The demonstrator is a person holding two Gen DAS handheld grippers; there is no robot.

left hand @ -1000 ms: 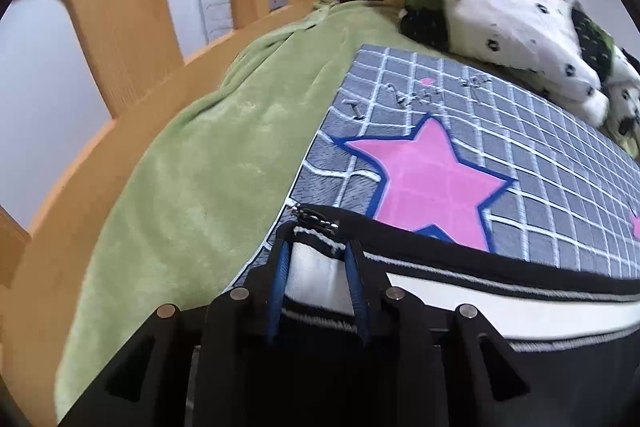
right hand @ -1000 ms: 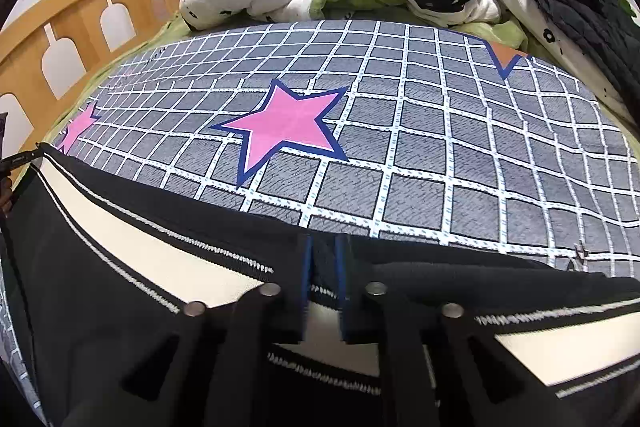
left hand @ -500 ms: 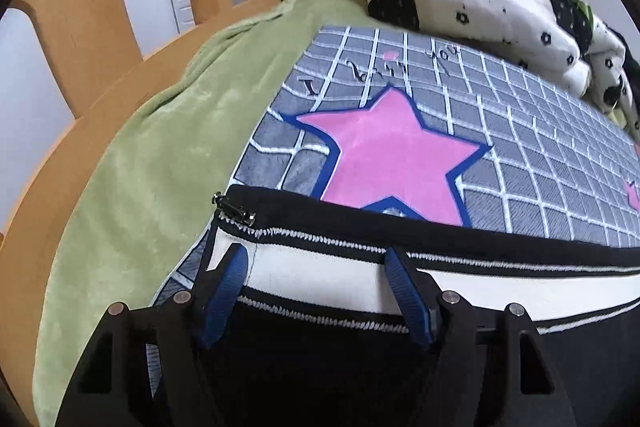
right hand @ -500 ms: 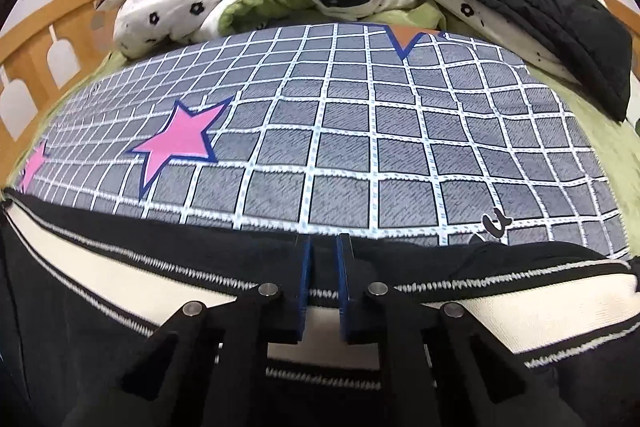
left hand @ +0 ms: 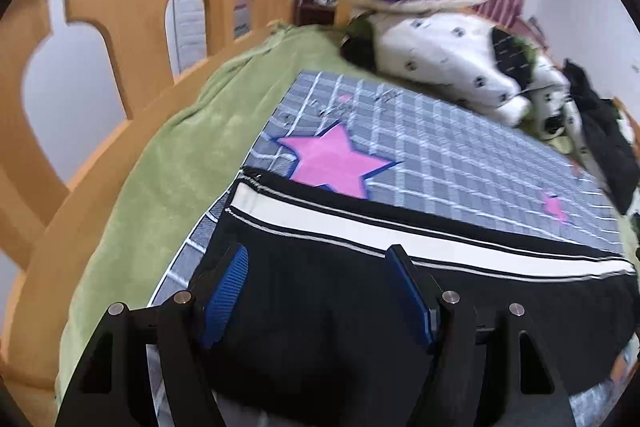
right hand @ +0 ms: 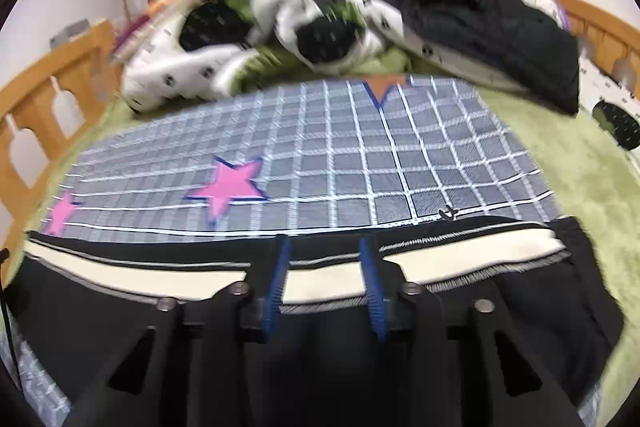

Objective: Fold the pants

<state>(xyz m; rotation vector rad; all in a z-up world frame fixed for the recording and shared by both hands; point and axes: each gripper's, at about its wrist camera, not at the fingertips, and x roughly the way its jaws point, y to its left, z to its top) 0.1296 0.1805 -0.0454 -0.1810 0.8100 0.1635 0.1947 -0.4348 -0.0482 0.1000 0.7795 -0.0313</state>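
Black pants [left hand: 328,311] with a white side stripe lie flat across the near edge of a grey checked sheet [left hand: 460,163] with pink stars. My left gripper [left hand: 316,255] is open and hovers over the black cloth, near the pants' left end with the zip. In the right wrist view the pants [right hand: 120,311] span the frame. My right gripper [right hand: 324,243] is open with its blue pads either side of the white stripe, near the pants' far edge.
A green blanket [left hand: 152,195] covers the bed under the sheet. A wooden rail [left hand: 100,27] runs along the left side. A heap of white spotted bedding [right hand: 248,39] and dark clothes [right hand: 496,31] lies at the back.
Both grippers have let go of the pants' edge and opened. The left one opened first and drew back over the black cloth; the right one opened just now. The pants lie flat.
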